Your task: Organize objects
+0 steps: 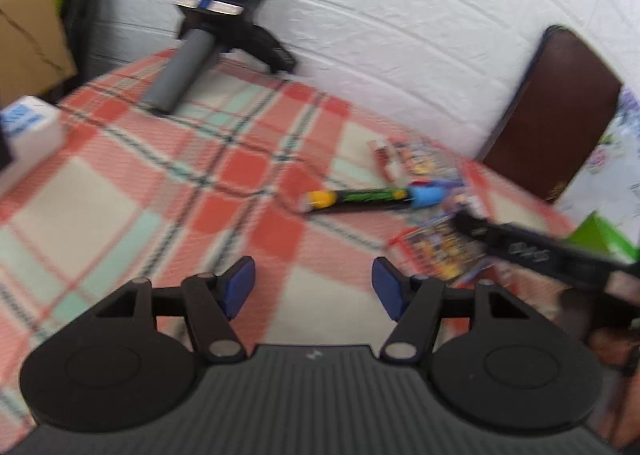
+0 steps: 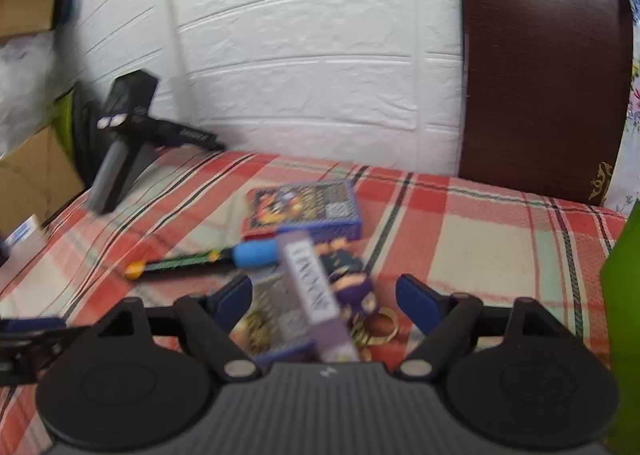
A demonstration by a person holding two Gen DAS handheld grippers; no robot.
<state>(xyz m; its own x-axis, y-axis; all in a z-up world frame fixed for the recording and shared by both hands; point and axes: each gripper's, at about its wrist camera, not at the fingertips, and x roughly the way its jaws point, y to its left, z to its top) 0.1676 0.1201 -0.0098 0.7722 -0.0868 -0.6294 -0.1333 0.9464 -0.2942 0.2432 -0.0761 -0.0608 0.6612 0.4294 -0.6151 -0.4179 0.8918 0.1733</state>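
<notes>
In the right wrist view my right gripper (image 2: pixel 324 299) is open over the plaid cloth. A lilac printed box (image 2: pixel 320 295) lies tilted between its blue pads, and neither pad touches it. Beside the box are a purple figure keychain (image 2: pixel 354 283) with a gold ring, a blue card box (image 2: pixel 308 207), and a marker (image 2: pixel 180 263) with a blue cap. My left gripper (image 1: pixel 313 287) is open and holds nothing, left of the marker (image 1: pixel 360 199) and the card packs (image 1: pixel 436 251). A black finger (image 1: pixel 516 247) of the right gripper reaches in from the right.
A black hand-held device with a grey handle (image 1: pixel 224 15) leans on the white wall at the back left. A brown chair back (image 2: pixel 544 67) stands at the back right. A white box (image 1: pixel 28 131), cardboard boxes (image 2: pixel 32 175) and a green object (image 2: pixel 624 295) border the cloth.
</notes>
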